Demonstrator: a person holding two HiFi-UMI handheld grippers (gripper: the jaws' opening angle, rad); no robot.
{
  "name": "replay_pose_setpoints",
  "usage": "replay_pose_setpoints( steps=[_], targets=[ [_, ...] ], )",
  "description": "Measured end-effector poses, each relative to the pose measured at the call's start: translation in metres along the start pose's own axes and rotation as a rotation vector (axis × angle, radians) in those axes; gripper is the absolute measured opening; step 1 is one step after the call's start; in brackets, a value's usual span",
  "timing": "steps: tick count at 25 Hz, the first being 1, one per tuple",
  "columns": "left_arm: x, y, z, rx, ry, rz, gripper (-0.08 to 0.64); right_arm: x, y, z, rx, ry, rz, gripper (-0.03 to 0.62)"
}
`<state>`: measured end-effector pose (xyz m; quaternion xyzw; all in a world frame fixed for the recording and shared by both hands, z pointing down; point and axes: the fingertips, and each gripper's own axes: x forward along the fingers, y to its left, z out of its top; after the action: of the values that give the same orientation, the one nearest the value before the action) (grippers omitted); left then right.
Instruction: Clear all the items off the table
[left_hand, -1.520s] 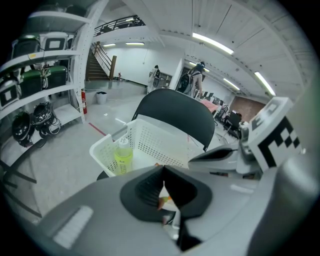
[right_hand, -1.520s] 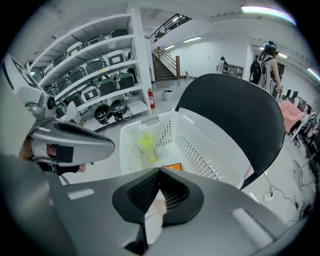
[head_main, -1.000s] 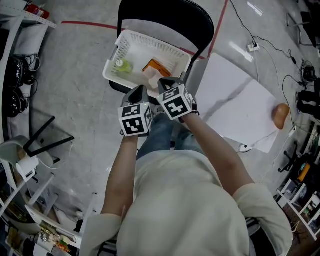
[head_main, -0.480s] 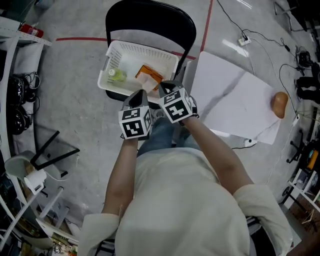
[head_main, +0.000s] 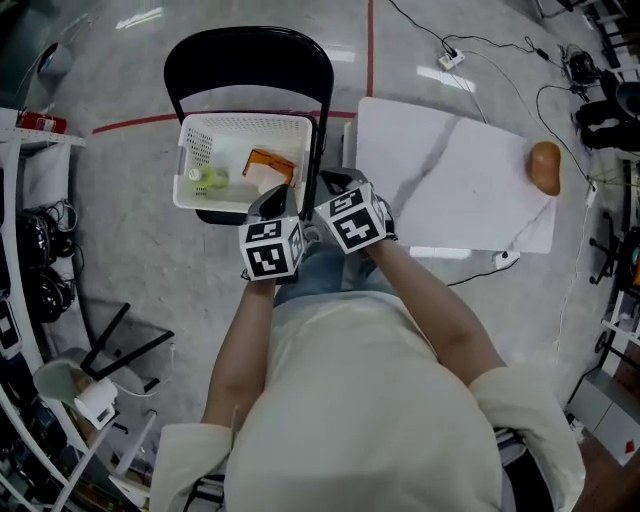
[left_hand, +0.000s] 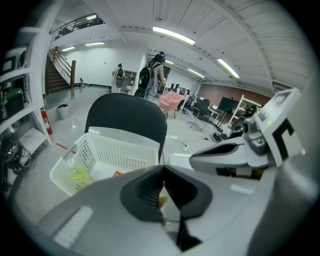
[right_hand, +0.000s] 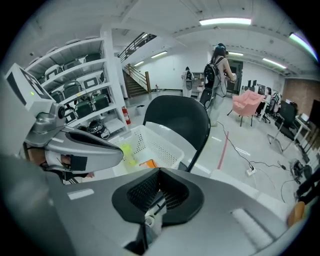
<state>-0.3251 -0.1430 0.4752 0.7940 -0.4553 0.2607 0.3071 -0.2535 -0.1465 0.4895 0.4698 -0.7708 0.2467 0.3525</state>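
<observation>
In the head view a white plastic basket (head_main: 192, 196) sits on a black chair (head_main: 246, 60). It holds a yellow-green item (head_main: 210, 180), an orange packet (head_main: 268, 162) and something white. To the right stands a white table (head_main: 450, 180) with one orange-brown item (head_main: 545, 167) near its far right edge. My left gripper (head_main: 274, 202) hangs at the basket's near right corner and is shut with nothing in it. My right gripper (head_main: 333, 187) is beside it, between basket and table, also shut and holding nothing. Both gripper views look over closed jaws at the basket (left_hand: 100, 152) (right_hand: 150, 142).
Cables and a power strip (head_main: 450, 57) lie on the floor behind the table. Shelving with gear lines the left side (head_main: 30, 260). A red floor line (head_main: 130, 127) runs behind the chair. A person with a backpack (right_hand: 217, 65) stands far off in the room.
Both shut grippers have drawn back from the basket's rim and shifted right toward the table. The view has swung, so more of the table and the orange-brown item show.
</observation>
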Motion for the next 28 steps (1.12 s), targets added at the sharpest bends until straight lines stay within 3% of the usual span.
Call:
replay_pose_setpoints(
  steps=[15, 28],
  targets=[
    [0.022, -0.153, -0.001, 0.205, 0.049, -0.201, 0.008, -0.106, -0.093, -0.08, 0.222, -0.043, -0.17, -0.003],
    [0.029, -0.273, -0.031, 0.321, 0.093, -0.298, 0.008, -0.185, -0.153, -0.157, 0.342, -0.074, -0.256, -0.003]
  ],
)
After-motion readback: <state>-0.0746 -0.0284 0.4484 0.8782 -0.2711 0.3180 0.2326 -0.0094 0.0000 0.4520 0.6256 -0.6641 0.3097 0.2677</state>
